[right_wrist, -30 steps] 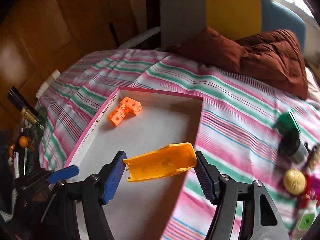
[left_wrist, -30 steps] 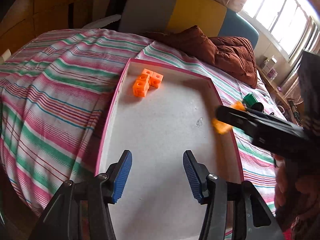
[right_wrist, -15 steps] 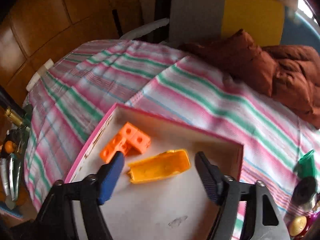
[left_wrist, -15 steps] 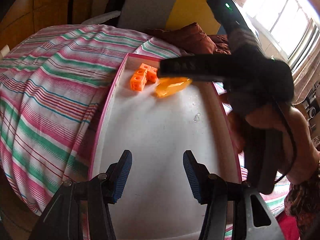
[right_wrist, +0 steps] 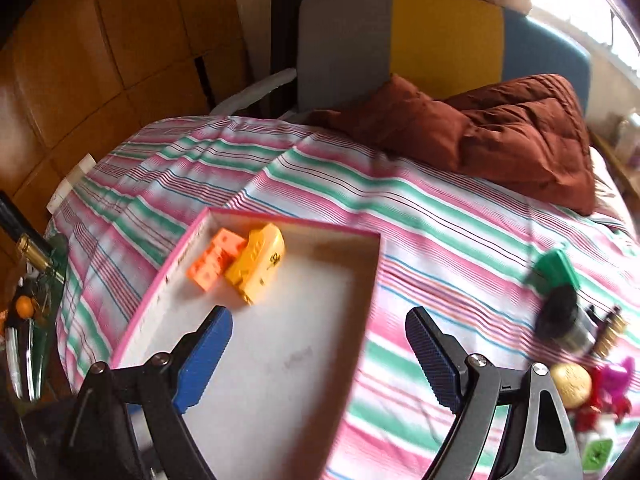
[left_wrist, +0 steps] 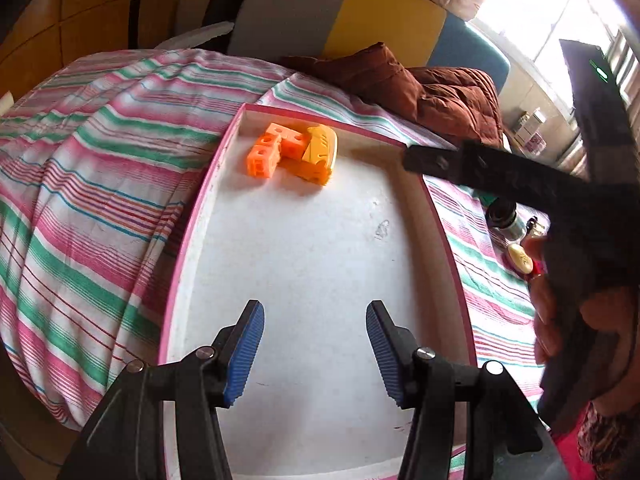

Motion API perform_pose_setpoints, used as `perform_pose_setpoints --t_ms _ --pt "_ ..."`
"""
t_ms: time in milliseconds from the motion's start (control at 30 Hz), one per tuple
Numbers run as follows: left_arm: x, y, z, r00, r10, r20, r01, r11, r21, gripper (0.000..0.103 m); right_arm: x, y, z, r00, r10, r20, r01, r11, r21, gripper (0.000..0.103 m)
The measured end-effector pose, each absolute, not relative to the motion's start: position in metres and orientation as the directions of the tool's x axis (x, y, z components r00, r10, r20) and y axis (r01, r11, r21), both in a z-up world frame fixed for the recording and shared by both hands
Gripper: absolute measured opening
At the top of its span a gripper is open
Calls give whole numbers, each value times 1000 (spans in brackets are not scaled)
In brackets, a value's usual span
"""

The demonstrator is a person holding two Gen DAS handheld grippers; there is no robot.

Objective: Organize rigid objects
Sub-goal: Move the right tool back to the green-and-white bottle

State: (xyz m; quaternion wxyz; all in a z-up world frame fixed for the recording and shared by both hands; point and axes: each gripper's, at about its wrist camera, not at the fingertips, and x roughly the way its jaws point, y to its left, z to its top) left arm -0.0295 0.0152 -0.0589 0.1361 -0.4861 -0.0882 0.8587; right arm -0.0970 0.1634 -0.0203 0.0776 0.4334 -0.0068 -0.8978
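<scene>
Right wrist view: right gripper (right_wrist: 319,350) just opened wide, nothing between. Yellow toy (right_wrist: 257,262) in pink tray (right_wrist: 280,222) against orange blocks (right_wrist: 214,260). Left gripper (left_wrist: 315,350) open, empty.

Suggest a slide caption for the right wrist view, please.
Open right gripper above pink tray; yellow toy beside orange blocks.

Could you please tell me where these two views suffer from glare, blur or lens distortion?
Left wrist view: the window at upper right is blown out to white, and the fisheye bows the pink-rimmed tray; the orange blocks stay sharp. Right wrist view: motion blur softens the yellow toy piece and the green object, and the window corner glares at upper right.
</scene>
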Motion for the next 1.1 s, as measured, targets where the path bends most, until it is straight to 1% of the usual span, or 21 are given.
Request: perform_pose_setpoints --t_ms 267,400,533,667,800,900,1100 --pt "-19 32 -55 -491 351 -797 -224 -935 -274 54 -50 190 -15 -628 -102 -771 68 -995 76 89" --pt "-13 38 -51 -497 366 -787 -251 -929 -273 54 -32 202 -22 -616 -66 -785 18 -997 70 89" --pt "-9 45 -49 -498 367 -785 -273 -926 -260 54 -13 218 -34 -590 -72 -804 -12 -995 98 89" --pt "-4 50 -48 -497 379 -781 -298 -919 -257 54 8 237 -46 -566 -41 -823 -43 -996 79 89" --pt "2 58 -46 -503 390 -771 -331 -911 -246 54 23 264 -44 -588 -1 -809 -90 -994 67 89" --pt "8 63 -44 -509 398 -763 -355 -905 -236 54 29 296 -34 -628 33 -777 -151 -985 80 89" --pt "17 71 -39 -512 408 -756 -385 -896 -223 54 35 365 -25 -618 165 -769 -331 -942 64 89"
